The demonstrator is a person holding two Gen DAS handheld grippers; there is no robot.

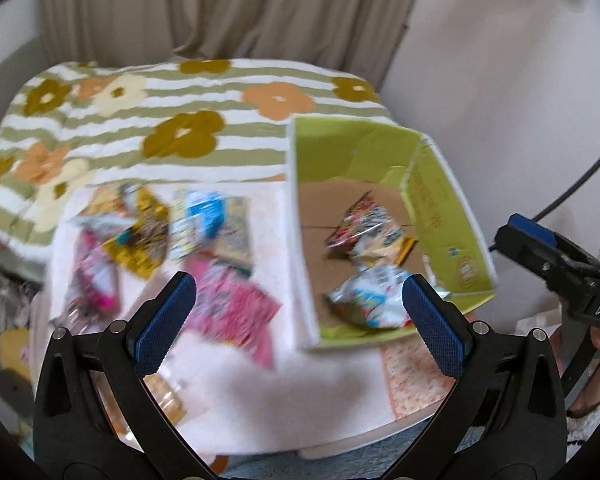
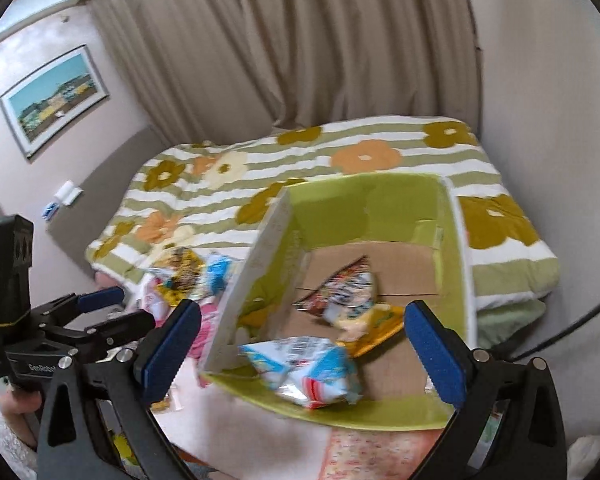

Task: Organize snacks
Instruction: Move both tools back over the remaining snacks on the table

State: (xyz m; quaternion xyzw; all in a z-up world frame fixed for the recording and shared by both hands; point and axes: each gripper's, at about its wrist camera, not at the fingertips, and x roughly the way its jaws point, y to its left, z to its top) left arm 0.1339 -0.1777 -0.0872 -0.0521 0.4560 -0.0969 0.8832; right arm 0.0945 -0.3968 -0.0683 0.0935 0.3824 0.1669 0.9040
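Snack-sorting station, as seen from beside it.

Left claw (image 1: 299,322): hanging spread wide over the counter (image 1: 300,400), gripping nothing, its blue pads (image 1: 168,320) framing the gap between the loose packets and the box.

Right claw (image 2: 302,354): also gaping wide and holding nothing, hovering just above the near edge of the box.

Green cardboard box (image 2: 384,200): sitting open-topped on the right part of the counter, its far side lying against the bed. Brown cardboard is showing as its floor.

Contents of the box: a white-and-blue snack bag (image 2: 304,372) is lying near the front wall; behind it a red-and-black snack packet (image 2: 342,290) is resting on the floor, with a yellow packet (image 2: 376,326) partly tucked under it.

Loose snacks on the counter, left of the box: a pink packet (image 1: 236,312) is lying nearest the left claw, a blue-and-white packet (image 1: 206,214) and a yellow-and-black packet (image 1: 140,236) are lying farther back, and another pink-and-white packet (image 1: 94,280) is lying at the far left. All are blurring badly; labels cannot be read.

Surroundings: a striped, flowered blanket (image 2: 340,152) is covering the bed behind the counter, beige curtains (image 2: 280,40) are hanging beyond it, and a framed picture (image 2: 54,98) is hanging on the left wall.
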